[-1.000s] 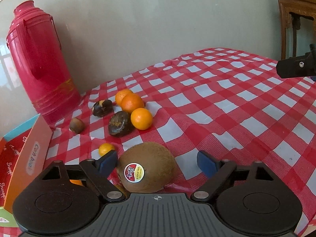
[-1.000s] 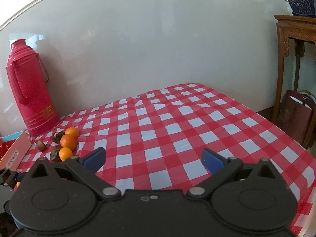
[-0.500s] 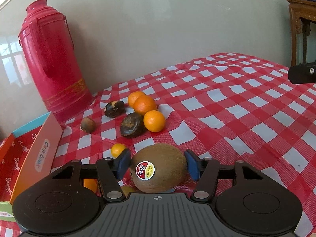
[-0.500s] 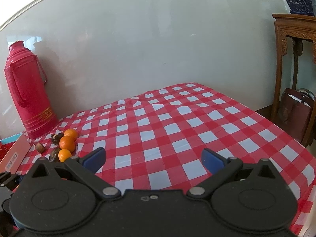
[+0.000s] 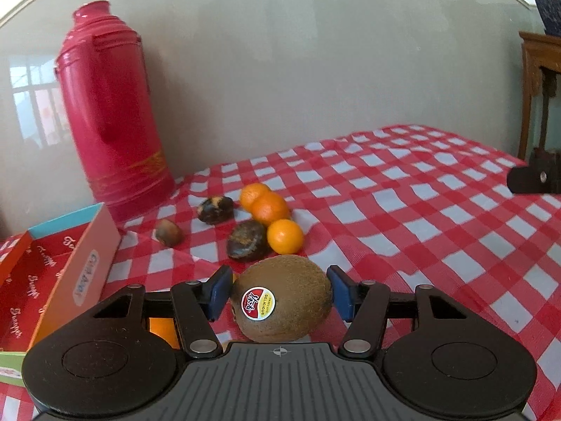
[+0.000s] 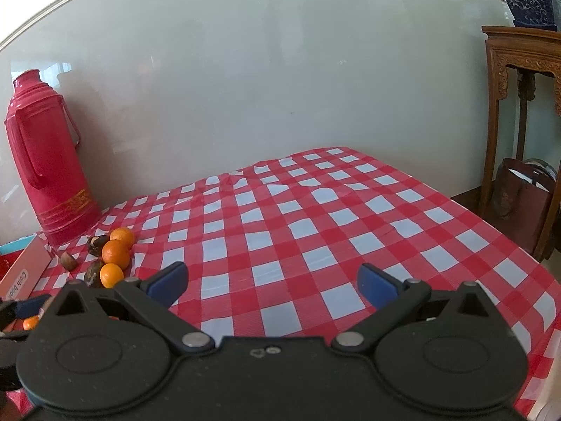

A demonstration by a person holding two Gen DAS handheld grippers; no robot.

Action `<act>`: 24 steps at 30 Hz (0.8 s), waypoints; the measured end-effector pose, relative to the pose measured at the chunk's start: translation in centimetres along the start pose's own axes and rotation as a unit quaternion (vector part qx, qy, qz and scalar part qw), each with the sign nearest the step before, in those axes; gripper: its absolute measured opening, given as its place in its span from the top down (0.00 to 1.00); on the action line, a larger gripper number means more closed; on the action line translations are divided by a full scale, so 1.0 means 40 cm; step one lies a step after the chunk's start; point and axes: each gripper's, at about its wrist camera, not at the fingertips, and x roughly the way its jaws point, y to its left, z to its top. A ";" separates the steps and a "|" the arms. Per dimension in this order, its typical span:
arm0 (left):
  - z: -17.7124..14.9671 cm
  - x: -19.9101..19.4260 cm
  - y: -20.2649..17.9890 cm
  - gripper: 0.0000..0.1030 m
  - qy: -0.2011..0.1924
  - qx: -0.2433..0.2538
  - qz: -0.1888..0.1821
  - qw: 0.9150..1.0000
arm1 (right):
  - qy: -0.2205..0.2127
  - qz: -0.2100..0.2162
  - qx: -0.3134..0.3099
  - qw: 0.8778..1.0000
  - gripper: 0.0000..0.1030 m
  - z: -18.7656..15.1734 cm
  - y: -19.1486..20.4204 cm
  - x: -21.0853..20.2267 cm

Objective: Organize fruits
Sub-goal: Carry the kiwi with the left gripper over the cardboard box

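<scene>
- Kiwi [image 5: 284,301], brown and stickered, now sits clamped between the blue pads [image 5: 219,291] of the left gripper [image 5: 280,293]; a second ago those jaws stood wide around it and have since closed onto its sides.
- It appears lifted just clear of the checkered counter [image 5: 403,210]; judged from the higher view of the red thermos [image 5: 112,115].
- Three oranges [image 5: 270,208] and dark chestnuts [image 5: 247,238] lie grouped at 12 o'clock from the kiwi.
- An open red box [image 5: 87,263] waits at 9 o'clock, a likely destination.
- Right gripper [image 6: 273,282] has stayed spread apart, holding nothing, over bare cloth.
- Pick seems secured; carrying comes next.
</scene>
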 end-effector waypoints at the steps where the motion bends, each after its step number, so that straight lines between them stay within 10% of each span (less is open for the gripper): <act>1: 0.001 -0.005 0.005 0.43 -0.004 -0.003 0.004 1.000 | 0.001 0.001 -0.001 1.000 0.05 0.000 0.001 0.000; 16: 0.008 -0.074 0.204 0.43 -0.056 -0.082 0.114 0.989 | 0.012 0.027 -0.030 0.999 0.05 -0.010 0.090 0.019; 24: -0.027 -0.055 0.400 0.43 -0.013 -0.167 0.176 0.970 | 0.020 0.050 -0.051 0.997 0.05 -0.023 0.169 0.033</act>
